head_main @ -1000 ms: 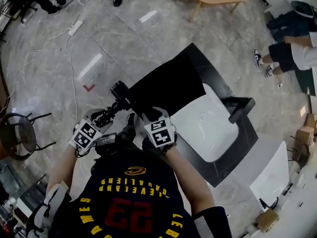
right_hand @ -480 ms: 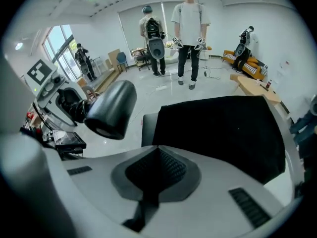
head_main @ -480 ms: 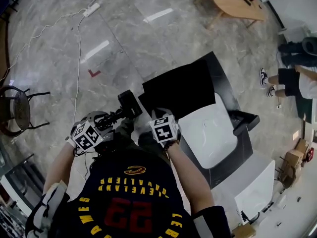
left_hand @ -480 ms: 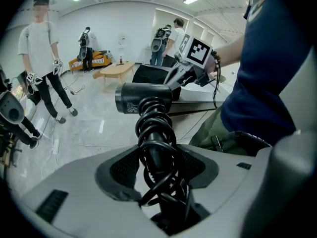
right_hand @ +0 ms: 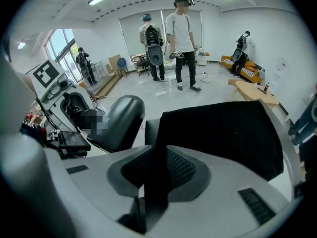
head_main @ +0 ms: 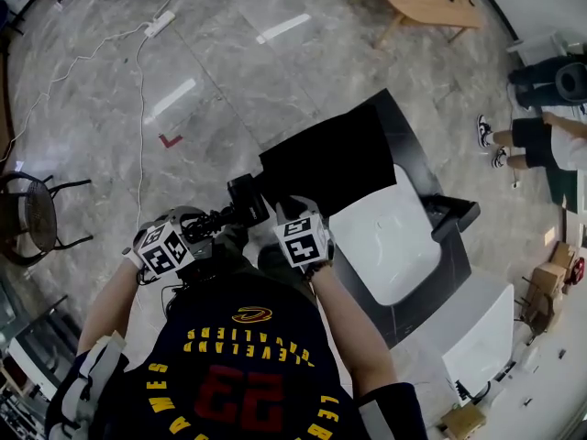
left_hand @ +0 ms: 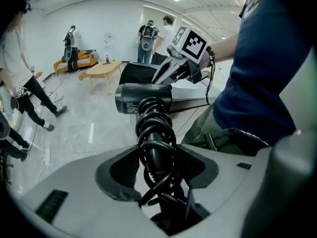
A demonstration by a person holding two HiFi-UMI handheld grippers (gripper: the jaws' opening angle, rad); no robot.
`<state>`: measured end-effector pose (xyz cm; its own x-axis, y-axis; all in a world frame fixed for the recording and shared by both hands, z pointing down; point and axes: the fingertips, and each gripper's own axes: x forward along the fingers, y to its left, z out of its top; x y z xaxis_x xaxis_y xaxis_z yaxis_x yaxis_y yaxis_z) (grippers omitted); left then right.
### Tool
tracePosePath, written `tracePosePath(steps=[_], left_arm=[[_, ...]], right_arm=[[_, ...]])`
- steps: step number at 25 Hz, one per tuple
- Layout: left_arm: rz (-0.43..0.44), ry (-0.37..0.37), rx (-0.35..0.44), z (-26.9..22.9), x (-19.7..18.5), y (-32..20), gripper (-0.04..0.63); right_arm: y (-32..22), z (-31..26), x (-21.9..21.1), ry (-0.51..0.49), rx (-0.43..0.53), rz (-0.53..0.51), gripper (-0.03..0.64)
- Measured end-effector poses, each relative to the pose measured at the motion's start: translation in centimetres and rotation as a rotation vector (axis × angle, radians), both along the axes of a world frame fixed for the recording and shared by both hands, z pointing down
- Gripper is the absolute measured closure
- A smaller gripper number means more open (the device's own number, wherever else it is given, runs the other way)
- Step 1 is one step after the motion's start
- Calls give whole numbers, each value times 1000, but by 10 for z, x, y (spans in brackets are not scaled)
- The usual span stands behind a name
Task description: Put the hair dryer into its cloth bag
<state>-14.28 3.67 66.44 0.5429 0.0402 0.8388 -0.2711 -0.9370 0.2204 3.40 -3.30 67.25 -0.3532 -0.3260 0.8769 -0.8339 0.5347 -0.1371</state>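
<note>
Left hand-held gripper (head_main: 200,227), head view: clamped on the hair dryer (head_main: 244,200), held off the counter's (head_main: 417,312) left edge, barrel aimed toward the cloth bag (head_main: 335,159).
Right hand-held gripper (head_main: 282,207), head view: at the bag's near corner, probably to lift its mouth.
Left gripper view: pads squeezed the cord-wrapped handle, keeping the cord bundled and the barrel free to lead.
Right gripper view: jaws, having just eased slightly apart, pinched a fold of black bag cloth; the dryer waited just beside.
</note>
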Motion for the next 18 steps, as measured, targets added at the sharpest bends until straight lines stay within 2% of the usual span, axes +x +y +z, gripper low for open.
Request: tracePosePath(steps=[1, 4, 6, 8, 13, 18], left_arm=[[1, 2, -2, -1, 0, -1, 364], [6, -2, -7, -1, -1, 0, 364], [11, -8, -7, 0, -1, 1, 364], [18, -11, -7, -1, 0, 2, 364], [44, -8, -13, 0, 7, 3, 364], [96, 10, -44, -1, 19, 0, 364]], right_arm=[[2, 6, -3, 7, -16, -16, 547], [9, 24, 1, 86, -62, -47, 545], [11, 28, 7, 108, -78, -24, 546], [10, 22, 10, 70, -67, 29, 601], [5, -4, 22, -11, -25, 144, 601], [-4, -28, 26, -92, 23, 214, 601]])
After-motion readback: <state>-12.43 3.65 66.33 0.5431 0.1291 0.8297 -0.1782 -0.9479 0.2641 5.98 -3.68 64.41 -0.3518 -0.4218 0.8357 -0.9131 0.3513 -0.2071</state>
